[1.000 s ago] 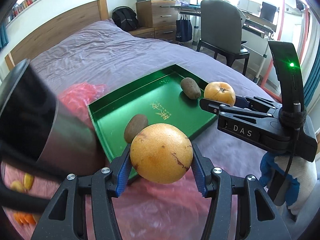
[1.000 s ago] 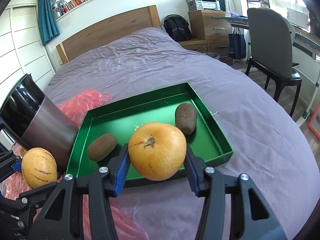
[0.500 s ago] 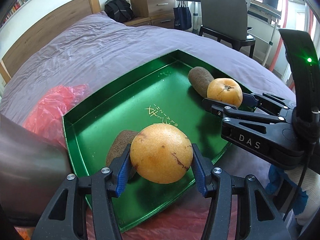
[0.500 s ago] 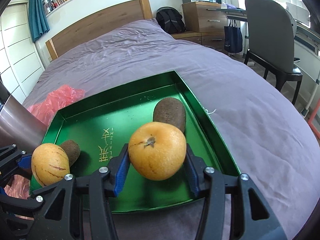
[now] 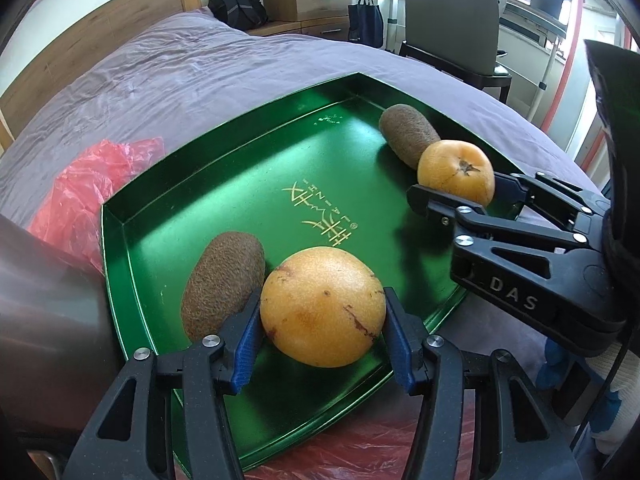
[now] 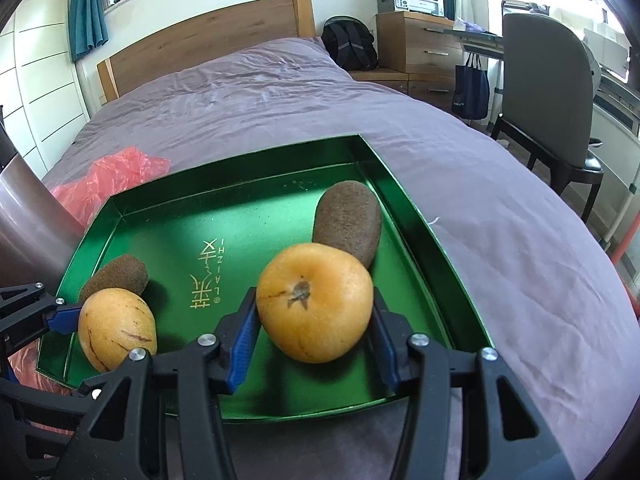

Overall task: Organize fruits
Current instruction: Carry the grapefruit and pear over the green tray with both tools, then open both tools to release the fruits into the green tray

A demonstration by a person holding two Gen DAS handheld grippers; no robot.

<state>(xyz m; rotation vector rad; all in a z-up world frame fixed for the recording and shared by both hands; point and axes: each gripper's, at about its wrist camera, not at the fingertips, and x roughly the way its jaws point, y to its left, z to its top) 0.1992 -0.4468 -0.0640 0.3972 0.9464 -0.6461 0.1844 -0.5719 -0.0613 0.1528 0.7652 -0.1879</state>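
A green tray point(image 5: 224, 184) point(image 6: 404, 208) lies on the purple bed. My left gripper point(image 5: 322, 334) is shut on a yellow-orange speckled fruit point(image 5: 322, 306) point(image 6: 116, 328), held low over the tray's near left part, beside a brown fuzzy fruit point(image 5: 222, 282) point(image 6: 116, 276). My right gripper point(image 6: 314, 334) is shut on an orange round fruit point(image 6: 314, 302) point(image 5: 456, 172) over the tray's right side, just in front of a second brown fruit point(image 6: 348, 220) point(image 5: 408, 136). Whether either held fruit touches the tray floor I cannot tell.
A red plastic bag point(image 5: 80, 196) point(image 6: 112, 178) lies left of the tray and under its near edge. A dark metal cylinder point(image 5: 44, 328) point(image 6: 28, 224) stands close at the left. Beyond the bed's right edge are a chair point(image 6: 552, 92), a desk and drawers.
Both grippers have sunk toward the tray with their fruits still held; the tray and brown fruits now look closer and larger. Most of the drop came early in the second.
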